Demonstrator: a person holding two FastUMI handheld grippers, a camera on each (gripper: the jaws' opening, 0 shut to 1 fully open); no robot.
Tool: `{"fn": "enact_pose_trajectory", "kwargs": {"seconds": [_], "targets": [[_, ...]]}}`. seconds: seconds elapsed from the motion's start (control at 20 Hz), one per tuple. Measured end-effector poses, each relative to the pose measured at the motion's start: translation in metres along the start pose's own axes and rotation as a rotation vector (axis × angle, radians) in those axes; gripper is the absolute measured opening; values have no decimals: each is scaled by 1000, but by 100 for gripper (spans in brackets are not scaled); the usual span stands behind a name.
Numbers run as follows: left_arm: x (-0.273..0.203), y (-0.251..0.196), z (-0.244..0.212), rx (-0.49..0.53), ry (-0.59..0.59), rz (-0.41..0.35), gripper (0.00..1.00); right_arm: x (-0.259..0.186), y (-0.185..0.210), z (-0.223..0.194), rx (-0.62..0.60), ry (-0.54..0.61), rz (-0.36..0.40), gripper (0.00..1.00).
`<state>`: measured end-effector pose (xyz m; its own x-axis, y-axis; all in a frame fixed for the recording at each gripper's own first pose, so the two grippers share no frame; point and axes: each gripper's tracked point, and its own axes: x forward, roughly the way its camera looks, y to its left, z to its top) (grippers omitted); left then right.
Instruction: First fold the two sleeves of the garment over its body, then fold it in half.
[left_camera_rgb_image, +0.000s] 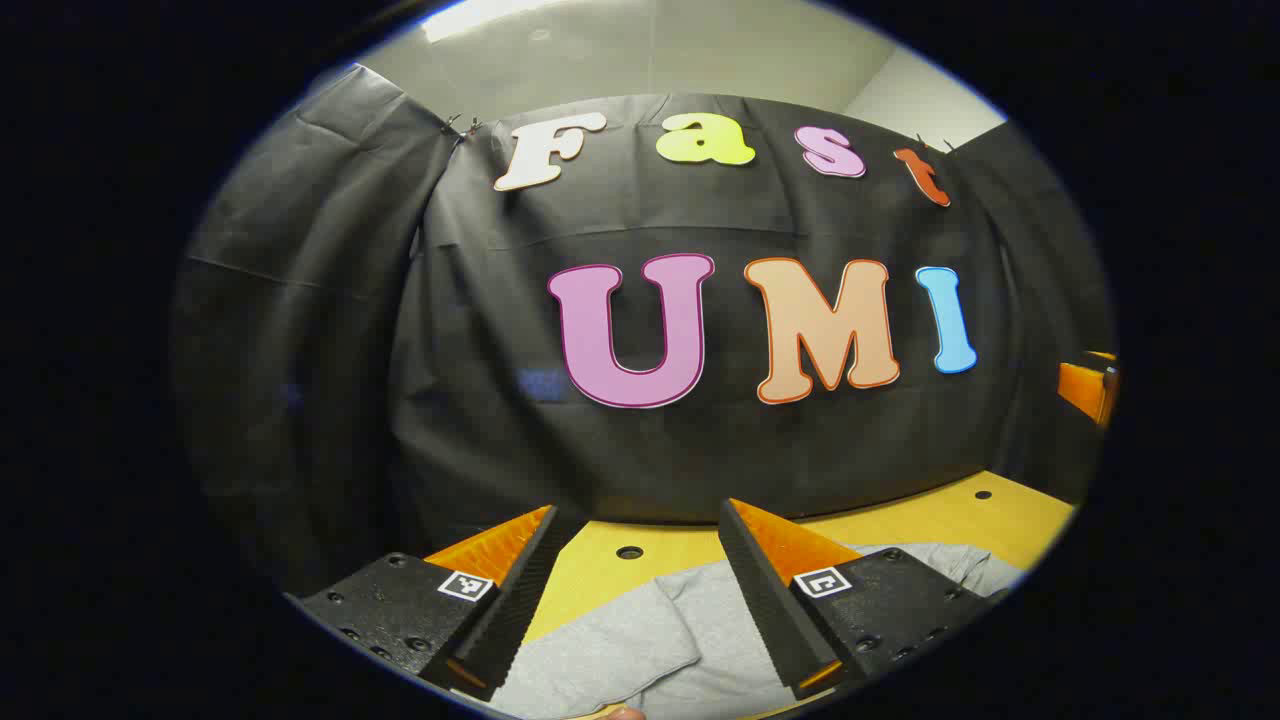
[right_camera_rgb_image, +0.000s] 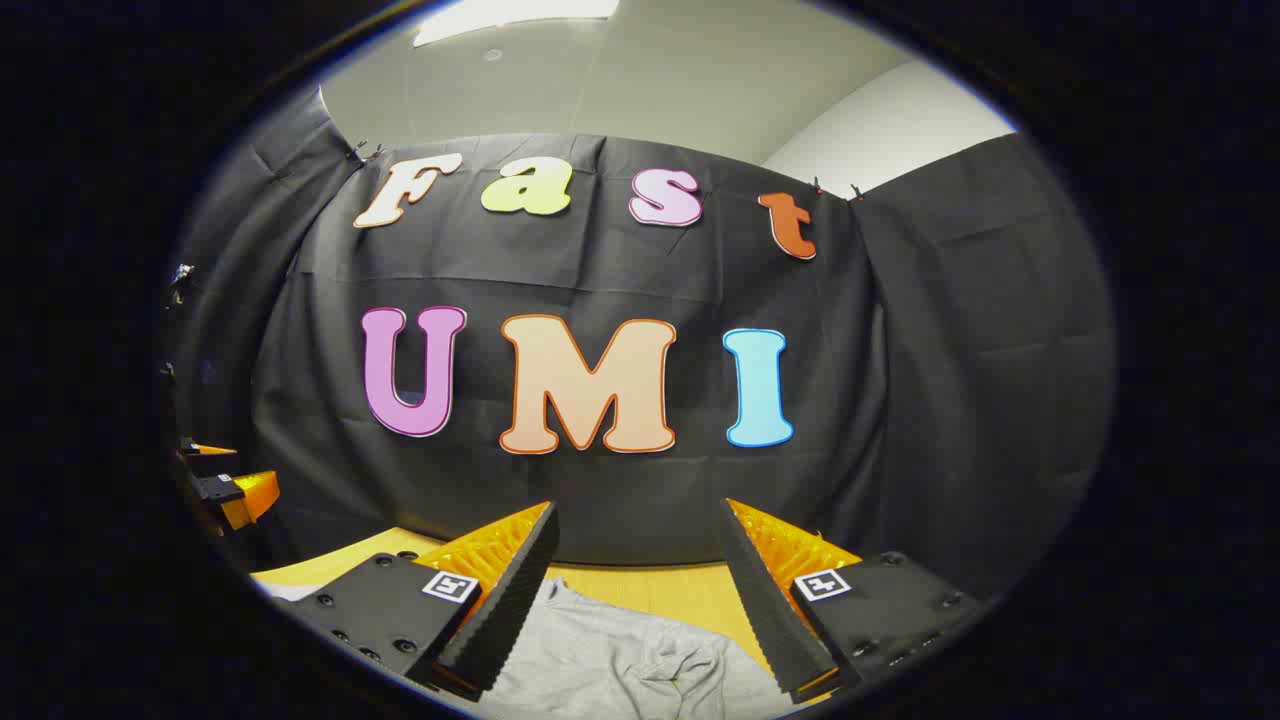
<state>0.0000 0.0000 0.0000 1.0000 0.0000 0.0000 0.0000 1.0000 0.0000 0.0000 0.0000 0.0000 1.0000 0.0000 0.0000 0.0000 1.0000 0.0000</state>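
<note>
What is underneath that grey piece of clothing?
The grey garment lies on a yellow wooden table with small round holes. The tabletop shows beyond the cloth's far edge; whatever lies directly beneath the fabric is covered.

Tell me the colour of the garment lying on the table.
Plain light grey garment, no visible pattern; it shows best in the right gripper view.

Yellow wooden table (left_camera_rgb_image: 930, 520) with small round holes across its top, black cloth wall (left_camera_rgb_image: 480, 400) hanging creased right behind it, clipped at its upper edge, pale ceiling (right_camera_rgb_image: 650, 80) above, bright light panel (right_camera_rgb_image: 520, 12) glowing at the top
</note>
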Motion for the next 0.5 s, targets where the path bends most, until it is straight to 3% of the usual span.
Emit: {"fn": "enact_pose_trajectory", "kwargs": {"seconds": [0.25, 0.35, 0.5], "targets": [[10, -3, 2, 26, -2, -3, 90, 9, -3, -3, -9, -4, -13, 98], [14, -6, 0, 33, -3, -7, 95, 12, -1, -6, -7, 8, -10, 99], [18, -11, -4, 37, 5, -19, 93, 15, 1, -10, -23, 13, -5, 100]]}}
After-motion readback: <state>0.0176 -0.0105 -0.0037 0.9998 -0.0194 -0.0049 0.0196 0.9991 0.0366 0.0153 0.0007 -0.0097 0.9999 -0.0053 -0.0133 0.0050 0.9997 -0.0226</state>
